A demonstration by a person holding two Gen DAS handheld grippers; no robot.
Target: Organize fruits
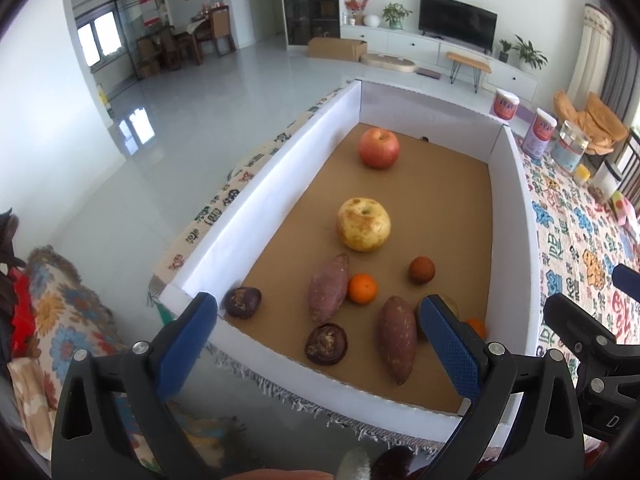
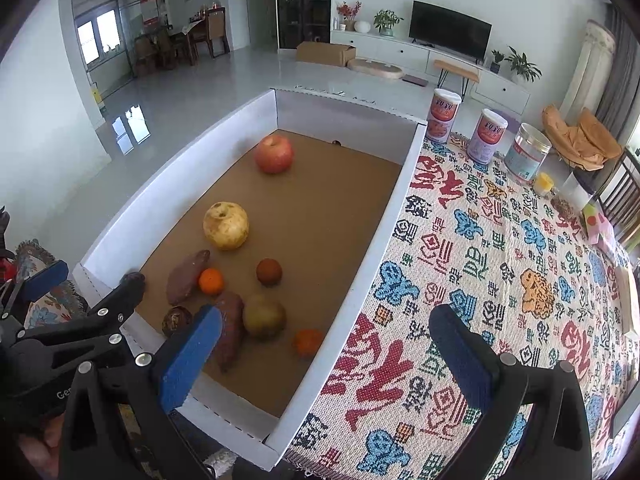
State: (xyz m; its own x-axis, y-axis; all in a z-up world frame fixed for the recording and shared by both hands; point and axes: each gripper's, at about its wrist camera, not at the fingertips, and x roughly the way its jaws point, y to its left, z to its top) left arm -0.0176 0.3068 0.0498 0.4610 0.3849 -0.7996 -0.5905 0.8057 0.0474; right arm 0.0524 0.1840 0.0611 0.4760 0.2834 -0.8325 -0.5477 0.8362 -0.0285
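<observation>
Patterned woven cloth (image 2: 500,264) covered the table carrying a white-walled cardboard tray (image 1: 280,184). Both the left gripper (image 1: 316,344) and the right gripper (image 2: 324,354) hovered with jaws apart, empty. Risk: crowded purple sweet potatoes (image 1: 394,338) and a small orange tangerine (image 1: 362,289) by the near wall could be nudged; the round yellow apple (image 1: 364,230) mid-tray and the red apple (image 1: 378,148) by the far wall could roll.

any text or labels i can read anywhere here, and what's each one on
"Ge": start of a word cut off on the left tongs' black body.
"D": lone letter on the right tongs' body.
Two pink canisters: red characters, too blurred to read.
Clear jar label: unreadable.
Tablecloth: woven character-like motifs, not legible.
</observation>
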